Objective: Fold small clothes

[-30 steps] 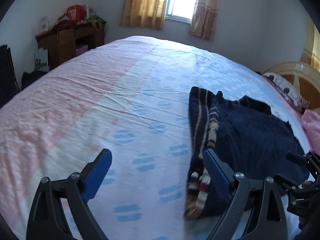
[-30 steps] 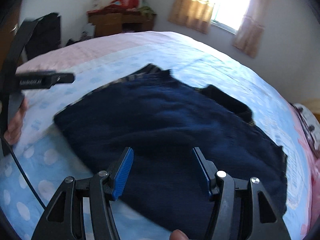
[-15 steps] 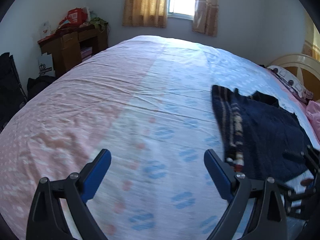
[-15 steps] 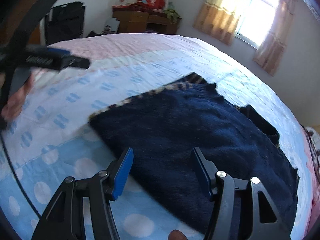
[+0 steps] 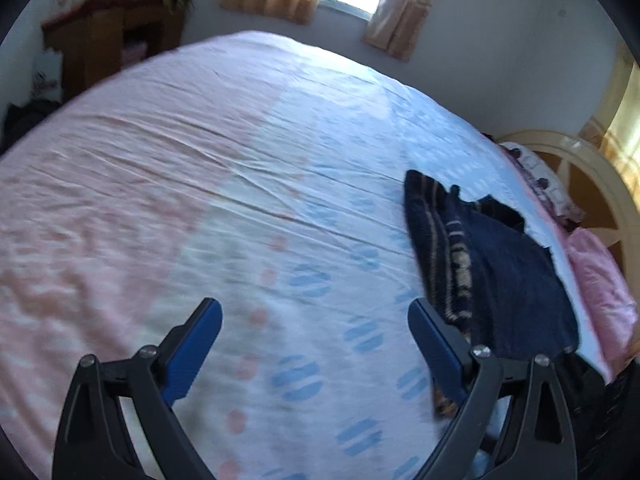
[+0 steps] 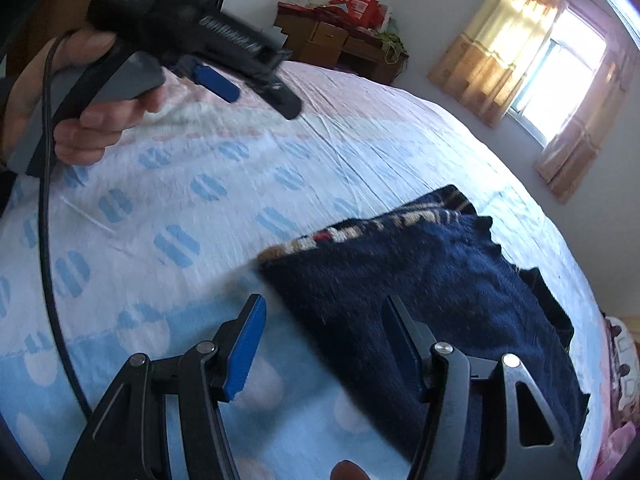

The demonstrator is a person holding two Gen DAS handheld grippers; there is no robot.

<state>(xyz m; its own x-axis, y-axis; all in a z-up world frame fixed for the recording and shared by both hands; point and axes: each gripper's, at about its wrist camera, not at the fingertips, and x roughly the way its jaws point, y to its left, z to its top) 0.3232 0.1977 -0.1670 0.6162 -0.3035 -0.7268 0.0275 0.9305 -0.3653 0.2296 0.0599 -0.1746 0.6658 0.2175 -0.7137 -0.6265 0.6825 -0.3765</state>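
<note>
Navy knit, thick and fuzzy, is what I have to work with: one dark blue sweater [image 6: 432, 280] with a patterned tan, white and red band along one edge, lying flat on the bed [image 5: 200, 200]; in my right wrist view it fills the lower right of the frame, and in my left wrist view it sits at the right side [image 5: 504, 264], near the pink pillow [image 5: 600, 280]. I judge it soft and limp, light enough for one pinch, not slippery, likely to sag and drag on the sheet if lifted from one point only; I would take it at the patterned hem corner and at the near edge below it, one corner per side, so the fold stays square.

My right gripper [image 6: 324, 344] hangs over the near left edge of the sweater with jaws spread apart and nothing between them; my left gripper [image 5: 316, 344] is over bare sheet at the lower centre of its frame, jaws wide open and empty, with the garment just beside its right finger; in the right wrist view it appears at upper left, held in my left hand [image 6: 80, 120].

Count: one sweater; two grippers; one pillow that I can see; one wooden dresser [image 6: 340, 48] at the top of the frame; one curtained window [image 6: 552, 72].
</note>
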